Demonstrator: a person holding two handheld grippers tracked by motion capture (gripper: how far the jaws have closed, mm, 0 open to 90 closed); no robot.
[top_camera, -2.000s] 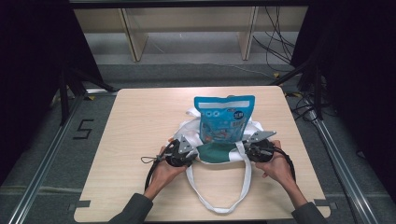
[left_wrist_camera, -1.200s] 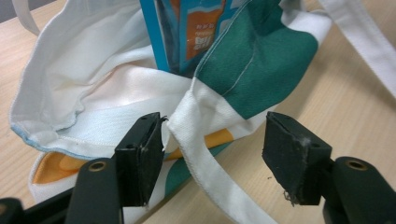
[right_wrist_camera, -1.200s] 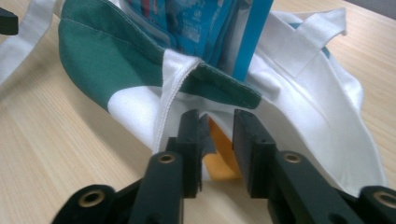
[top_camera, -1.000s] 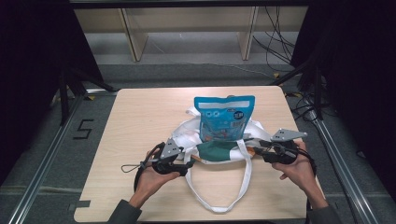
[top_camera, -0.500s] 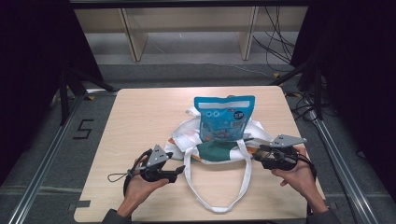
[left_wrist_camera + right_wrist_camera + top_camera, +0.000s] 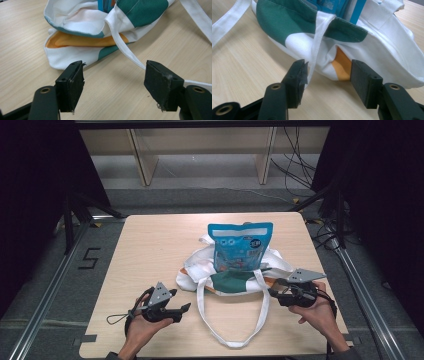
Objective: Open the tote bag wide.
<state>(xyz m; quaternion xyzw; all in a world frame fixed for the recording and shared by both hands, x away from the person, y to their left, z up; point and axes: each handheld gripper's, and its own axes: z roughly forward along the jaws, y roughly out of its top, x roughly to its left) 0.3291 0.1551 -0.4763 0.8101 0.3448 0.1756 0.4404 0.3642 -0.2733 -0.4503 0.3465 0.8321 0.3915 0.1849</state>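
The high view looks down and forward from above the near side of the table [image 6: 150, 245], far enough to take in all of it. Each gripper view sits low and close, looking along its own black jaws at the cloth bag [image 6: 82, 32] [image 6: 372, 42]. All three views share that bag [image 6: 235, 280] and the wood around it.

Place: a lab or recording studio set up for filming tabletop work.
Table: a bare light wooden table [image 6: 150, 245] standing alone inside a metal rail frame [image 6: 47, 290].
Surroundings: dark curtains [image 6: 35, 175] on both sides.
Floor: grey, with a taped number 5 [image 6: 89, 258] beside the table's left edge.
Cabling: black cables [image 6: 295, 157] trailing at the far right corner.
Background: plain wooden shelving [image 6: 145, 155] beyond the far edge.
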